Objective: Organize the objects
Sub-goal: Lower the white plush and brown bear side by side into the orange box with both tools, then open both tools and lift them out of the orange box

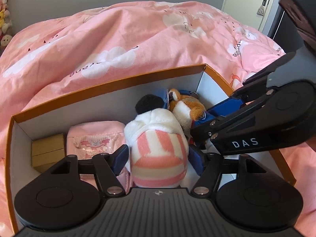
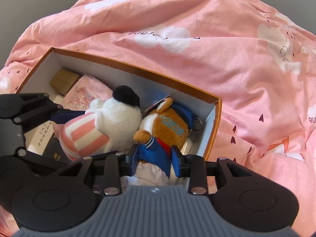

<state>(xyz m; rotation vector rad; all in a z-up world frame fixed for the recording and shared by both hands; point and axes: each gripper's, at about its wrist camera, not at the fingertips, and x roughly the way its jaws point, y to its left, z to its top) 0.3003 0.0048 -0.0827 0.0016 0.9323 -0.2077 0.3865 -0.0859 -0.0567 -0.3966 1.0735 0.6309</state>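
Observation:
An orange-rimmed box [image 1: 118, 83] [image 2: 138, 67] with white walls lies on a pink duvet. Inside it, a white plush with a black ear and pink-striped body [image 1: 158, 150] [image 2: 116, 120] lies beside a brown plush in a blue jacket [image 1: 185, 108] [image 2: 165, 126]. My left gripper [image 1: 159, 160] [image 2: 83, 134] is open and straddles the striped body, with a small gap at the right pad. My right gripper [image 2: 156, 162] is shut on the brown plush's jacket, low in the box's right end. In the left wrist view it reaches in from the right.
A pink printed pouch [image 1: 94, 138] [image 2: 86, 90] and a small brown carton [image 1: 48, 152] [image 2: 65, 79] fill the box's left end. A black booklet [image 2: 55, 154] and a white card [image 2: 43, 136] lie under the plush. A door [image 1: 250, 4] stands beyond the bed.

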